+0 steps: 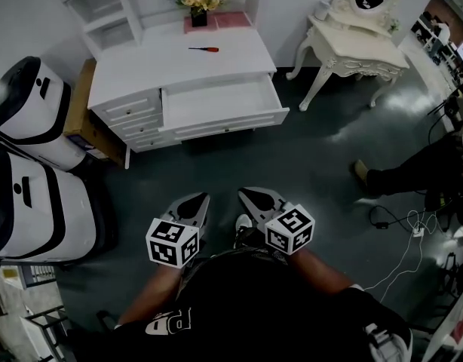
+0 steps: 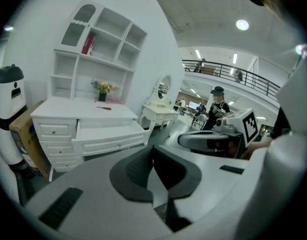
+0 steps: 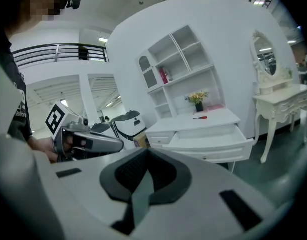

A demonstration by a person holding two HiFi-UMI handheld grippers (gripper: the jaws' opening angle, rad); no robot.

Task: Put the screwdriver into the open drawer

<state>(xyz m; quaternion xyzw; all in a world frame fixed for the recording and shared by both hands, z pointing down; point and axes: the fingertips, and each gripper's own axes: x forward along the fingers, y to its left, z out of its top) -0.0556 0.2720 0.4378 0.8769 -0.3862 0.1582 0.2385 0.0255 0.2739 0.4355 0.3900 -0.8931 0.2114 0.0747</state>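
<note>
A screwdriver (image 1: 203, 49) with a red handle lies on top of the white dresser (image 1: 141, 70), across the room from me. It also shows in the left gripper view, screwdriver (image 2: 104, 108), and in the right gripper view, screwdriver (image 3: 200, 117). Below it the wide top drawer (image 1: 224, 105) stands pulled out, and nothing shows inside it. My left gripper (image 1: 195, 202) and right gripper (image 1: 252, 196) are held side by side close to my body, well short of the dresser. Both are shut with nothing between the pads. Each gripper view looks over shut jaws toward the open drawer (image 2: 111, 132) (image 3: 208, 136).
Two white machines (image 1: 35, 111) and a cardboard box (image 1: 81, 104) stand left of the dresser. A flower vase (image 1: 199, 10) sits at its back under the shelf unit. A white vanity table (image 1: 360, 47) stands at right. A seated person's leg (image 1: 401, 178) and floor cables (image 1: 409, 236) lie at right.
</note>
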